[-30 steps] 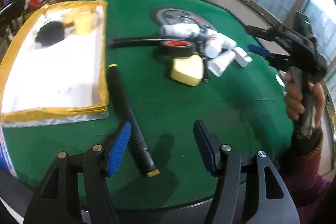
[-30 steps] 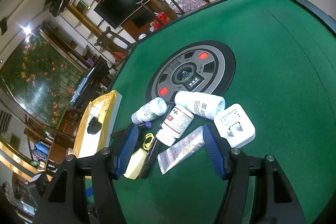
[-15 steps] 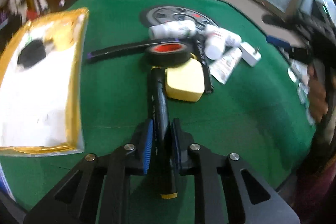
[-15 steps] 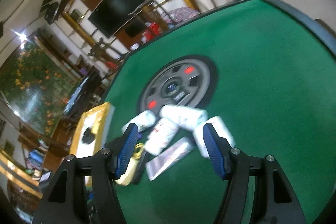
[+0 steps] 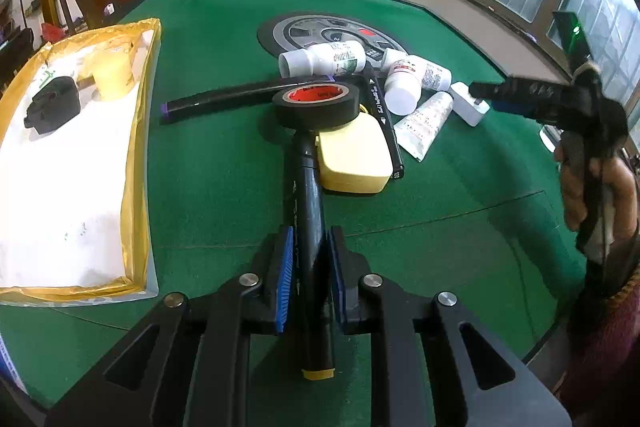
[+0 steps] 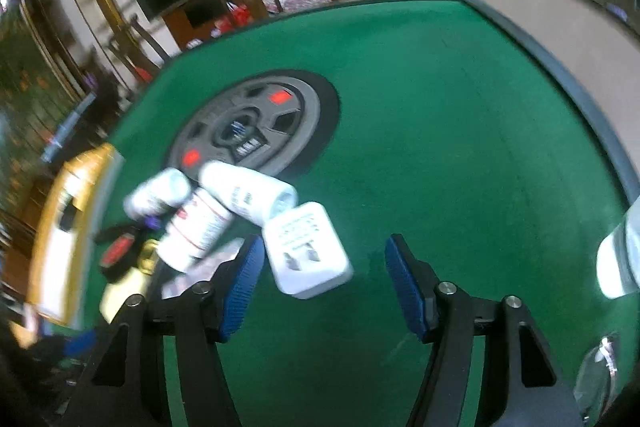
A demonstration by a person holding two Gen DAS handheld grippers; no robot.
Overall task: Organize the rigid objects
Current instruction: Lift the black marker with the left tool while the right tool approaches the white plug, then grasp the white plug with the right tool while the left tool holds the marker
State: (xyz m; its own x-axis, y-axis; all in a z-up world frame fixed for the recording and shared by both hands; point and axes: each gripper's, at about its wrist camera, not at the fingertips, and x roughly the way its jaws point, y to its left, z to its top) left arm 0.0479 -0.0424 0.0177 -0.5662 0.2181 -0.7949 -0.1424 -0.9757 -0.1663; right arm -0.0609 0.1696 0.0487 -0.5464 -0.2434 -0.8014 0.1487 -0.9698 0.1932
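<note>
Firmly clamped: left claw, blue pads pressed on both sides of a long black marker with a yellow end cap. Marker lying along the green felt surface, far tip reaching under a roll of black tape with a red core. Just right of the marker, touching or nearly so, a pale yellow box.

Behind the tape, a long black stick with a purple end, lying crosswise. Further right, a second black stick, two white bottles on their sides, a white tube, and a white plug adapter at the edge of the cluster. At left on the surface, a white tray with a gold rim, holding a black object and a yellow roll.

Over at the right, right claw held by a hand, jaws just closing yet standing apart, gripping nothing. Plug adapter between the blue pads, close against the left one; contact impossible to judge through the blur. Clear gap to the other pad. Beyond the adapter, white bottles and the round grey panel set in the middle of the surface.
</note>
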